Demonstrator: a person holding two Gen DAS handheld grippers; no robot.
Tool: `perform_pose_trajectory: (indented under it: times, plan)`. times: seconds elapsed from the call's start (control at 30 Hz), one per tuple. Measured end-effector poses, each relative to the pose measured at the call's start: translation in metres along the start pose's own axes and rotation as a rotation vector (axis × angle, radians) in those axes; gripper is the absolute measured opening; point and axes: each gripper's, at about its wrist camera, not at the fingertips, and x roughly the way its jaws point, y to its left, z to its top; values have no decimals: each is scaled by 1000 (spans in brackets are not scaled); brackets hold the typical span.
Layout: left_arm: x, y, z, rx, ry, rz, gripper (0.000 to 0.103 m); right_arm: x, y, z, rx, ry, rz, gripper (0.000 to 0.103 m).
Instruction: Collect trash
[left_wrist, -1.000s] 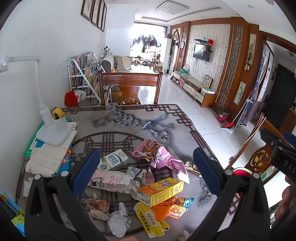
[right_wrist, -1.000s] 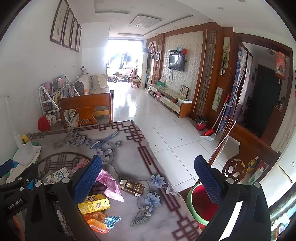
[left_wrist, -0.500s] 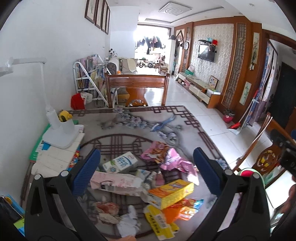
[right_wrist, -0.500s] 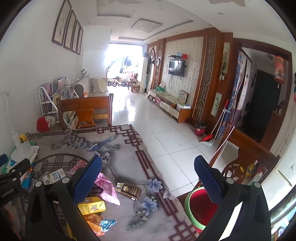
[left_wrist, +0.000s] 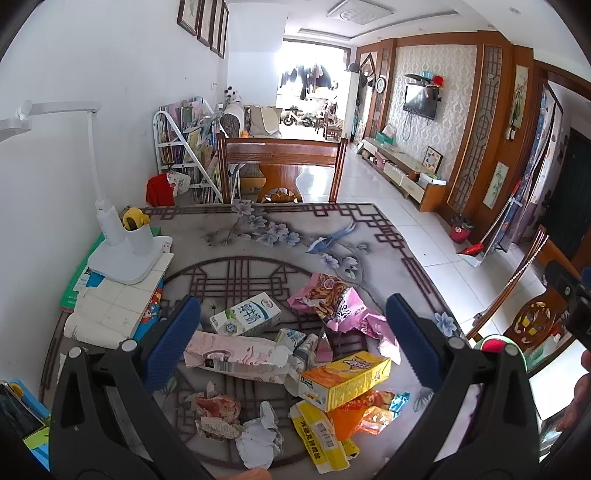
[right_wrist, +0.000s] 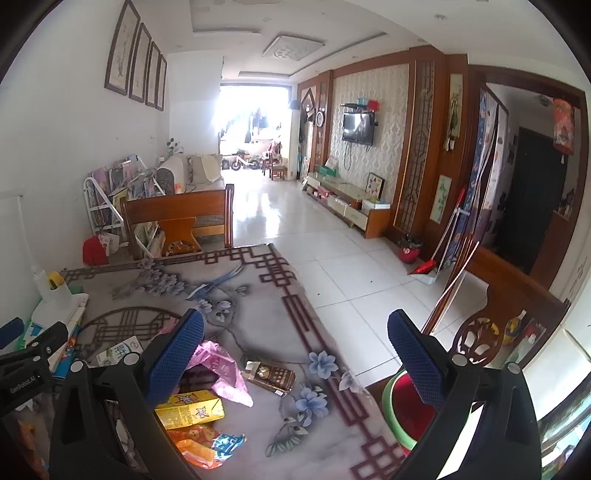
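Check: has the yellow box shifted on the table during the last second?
No. The yellow box lies just as far left of the tablecloth's blue flower print.

A white desk lamp (left_wrist: 122, 247) stands on stacked books (left_wrist: 110, 306) at the bench's (left_wrist: 229, 236) left edge, a yellow tape roll (left_wrist: 130, 220) in its cup; a wooden chair (left_wrist: 280, 166) sits at the far side; a bookrack (left_wrist: 181, 155) lines the wall; a television (right_wrist: 357, 128) hangs opposite; a red dustpan (right_wrist: 424, 267) rests on the tiles.

bin (right_wrist: 400, 410) half behind tongs.
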Motion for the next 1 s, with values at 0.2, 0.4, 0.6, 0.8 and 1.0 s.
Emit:
perform_pose_trajectory:
  times: [0.2,0.4,0.6,0.8,1.0]
  plan:
    - [2,-1,-2,-6,22,-18,98,-1,0,-1,-1,9,4,96]
    - [3,-3,-5,-4,23,-21,98,0,-1,-2,5,23,9,96]
    - [0,-1,-8,-3,26,-19,98,1,-3,-3,21,36,28,96]
    - [-4,6,-24,55,51,-74,98,9,9,-17,-58,124,148,96]
    - [8,39,-90,112,266,-57,98,35,38,-85,-280,390,280,96]
